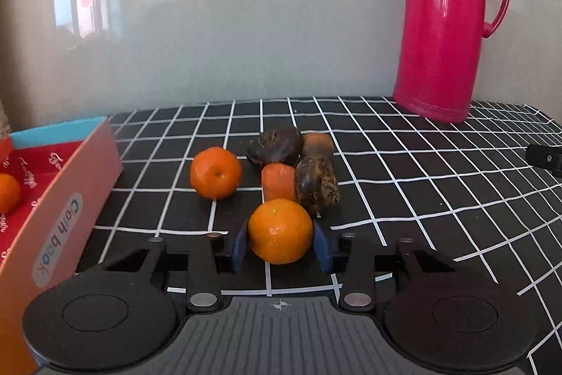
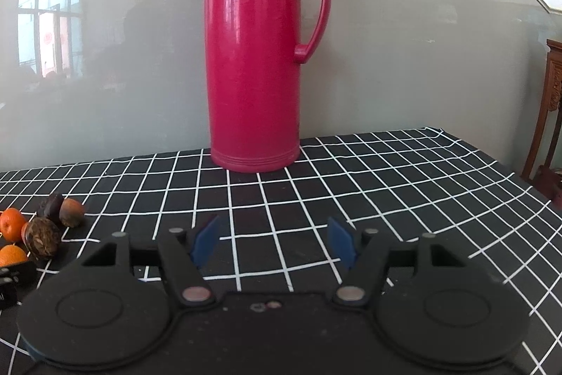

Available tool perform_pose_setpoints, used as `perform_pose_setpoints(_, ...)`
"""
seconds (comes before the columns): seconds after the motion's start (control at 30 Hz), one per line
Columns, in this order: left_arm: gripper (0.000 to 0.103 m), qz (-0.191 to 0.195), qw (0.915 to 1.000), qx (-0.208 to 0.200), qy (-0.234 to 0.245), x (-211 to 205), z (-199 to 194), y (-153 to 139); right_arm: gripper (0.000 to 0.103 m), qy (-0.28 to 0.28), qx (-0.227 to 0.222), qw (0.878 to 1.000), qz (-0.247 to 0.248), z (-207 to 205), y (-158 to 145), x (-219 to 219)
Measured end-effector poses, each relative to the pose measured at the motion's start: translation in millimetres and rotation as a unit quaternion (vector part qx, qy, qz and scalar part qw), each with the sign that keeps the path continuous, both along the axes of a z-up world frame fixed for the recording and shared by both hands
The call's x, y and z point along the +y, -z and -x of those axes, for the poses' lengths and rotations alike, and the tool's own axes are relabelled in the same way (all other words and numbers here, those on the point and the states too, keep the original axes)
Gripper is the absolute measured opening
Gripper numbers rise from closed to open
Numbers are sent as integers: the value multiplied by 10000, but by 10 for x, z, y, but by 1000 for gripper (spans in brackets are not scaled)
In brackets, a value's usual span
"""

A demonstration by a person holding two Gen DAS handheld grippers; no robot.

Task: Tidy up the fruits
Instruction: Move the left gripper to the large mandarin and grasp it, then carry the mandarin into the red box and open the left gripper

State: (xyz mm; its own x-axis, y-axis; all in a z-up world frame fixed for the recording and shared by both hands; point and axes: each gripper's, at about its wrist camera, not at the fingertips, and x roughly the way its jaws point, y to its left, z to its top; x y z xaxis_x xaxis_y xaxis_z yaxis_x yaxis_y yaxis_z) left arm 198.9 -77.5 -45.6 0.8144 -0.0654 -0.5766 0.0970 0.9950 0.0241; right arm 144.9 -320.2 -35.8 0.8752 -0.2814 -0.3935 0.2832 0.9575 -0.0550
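The left gripper [image 1: 280, 246] stood low over the bench [image 1: 421, 199], its jaws closed against both sides of an orange [image 1: 280, 231], the blue pads [image 1: 241, 248] touching the fruit. No earlier frame was on hand. The flask [image 1: 446, 20], red and upright, served as landmark at the bench's back edge against the wall [image 1: 246, 6]. The held orange lay in front of the flask and to its left, touching a heap of fruit [image 1: 298, 167] just behind it: two dark shrivelled pieces and two orange-brown ones, pressed together. A second orange [image 1: 215, 173] sat alone on the bench left of the heap, apart from it. Farthest left from the flask stood an open box [image 1: 59, 199], printed "Cash book" on its side, with a third orange [image 1: 7, 192] inside, partly cut off by the frame edge. The right gripper [image 2: 272, 243] hovered directly in front of the flask, jaws moderately wide with nothing between them and only the checked cloth [image 2: 386, 181] below. In the right wrist view the heap appeared at far left, well clear of that gripper.
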Motion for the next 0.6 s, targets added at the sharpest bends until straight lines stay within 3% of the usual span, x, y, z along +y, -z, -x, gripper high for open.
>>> perform_pose_setpoints(0.6,39,70,9998,-126,122,73,196,-121,68,-32,54,10000,15,9,-20,82)
